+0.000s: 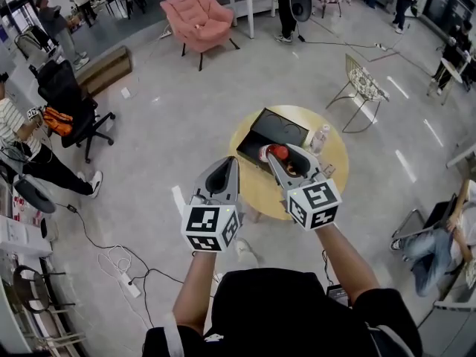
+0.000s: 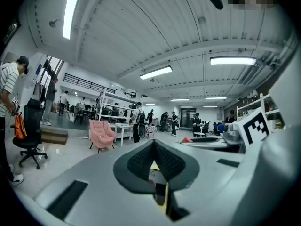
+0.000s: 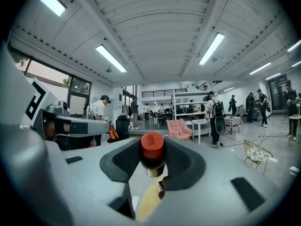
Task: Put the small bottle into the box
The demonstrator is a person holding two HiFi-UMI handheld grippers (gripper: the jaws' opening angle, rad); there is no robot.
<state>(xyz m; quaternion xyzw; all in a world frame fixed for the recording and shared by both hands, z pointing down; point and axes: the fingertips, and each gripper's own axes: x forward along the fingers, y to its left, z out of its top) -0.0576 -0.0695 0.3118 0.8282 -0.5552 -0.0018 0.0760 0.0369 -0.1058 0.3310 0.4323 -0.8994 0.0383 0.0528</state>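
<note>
My right gripper [image 1: 276,155] is shut on the small bottle [image 1: 277,152], a little dark bottle with a red cap. It holds the bottle at the near right corner of the black box [image 1: 277,128] on the round yellow table [image 1: 256,190]. In the right gripper view the red-capped bottle [image 3: 153,146] stands upright between the pads of the right gripper [image 3: 153,162]. My left gripper [image 1: 231,163] hovers at the table's left edge, shut with nothing in it. Seen in its own view, the left gripper [image 2: 154,146] has its pads meeting at the tip.
A clear plastic bottle [image 1: 320,137] stands on the table right of the box. A wire chair [image 1: 364,86] is beyond the table at the right, a pink armchair [image 1: 198,18] farther back. A black office chair [image 1: 68,99] and floor cables [image 1: 111,259] lie to the left. People stand around the room.
</note>
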